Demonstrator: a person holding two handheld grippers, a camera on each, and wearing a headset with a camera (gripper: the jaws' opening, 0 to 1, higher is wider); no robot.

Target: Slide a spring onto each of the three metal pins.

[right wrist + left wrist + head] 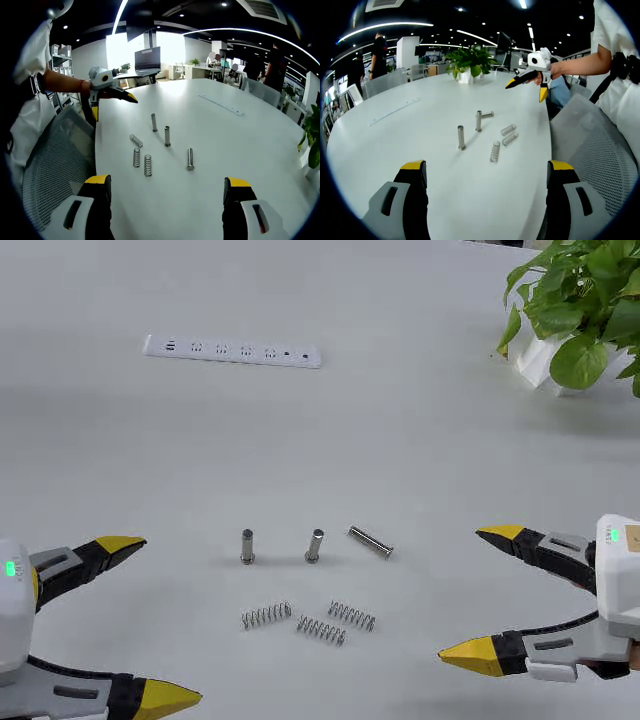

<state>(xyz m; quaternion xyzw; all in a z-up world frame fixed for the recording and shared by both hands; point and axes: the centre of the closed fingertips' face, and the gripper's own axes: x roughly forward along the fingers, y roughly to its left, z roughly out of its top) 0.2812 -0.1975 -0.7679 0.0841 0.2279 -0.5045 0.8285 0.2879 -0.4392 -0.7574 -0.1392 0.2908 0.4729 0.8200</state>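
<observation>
Three metal pins sit mid-table: two upright [247, 545] [314, 545] and one lying on its side [370, 541]. Just in front of them lie three loose springs [266, 615] [321, 629] [352, 615], none on a pin. My left gripper [145, 620] hovers open at the lower left, well apart from the parts. My right gripper [480, 590] is open at the lower right, also clear of them. In the left gripper view the open jaws [487, 170] frame the pins [461, 137] and springs [495, 151]. In the right gripper view the jaws [165, 181] stand wide before the lying pin [190, 159].
A white power strip [232, 351] lies at the far side of the white table [420, 430]. A potted plant [580, 310] stands at the far right corner. A mesh chair [595, 150] sits at the near table edge. People stand in the office background.
</observation>
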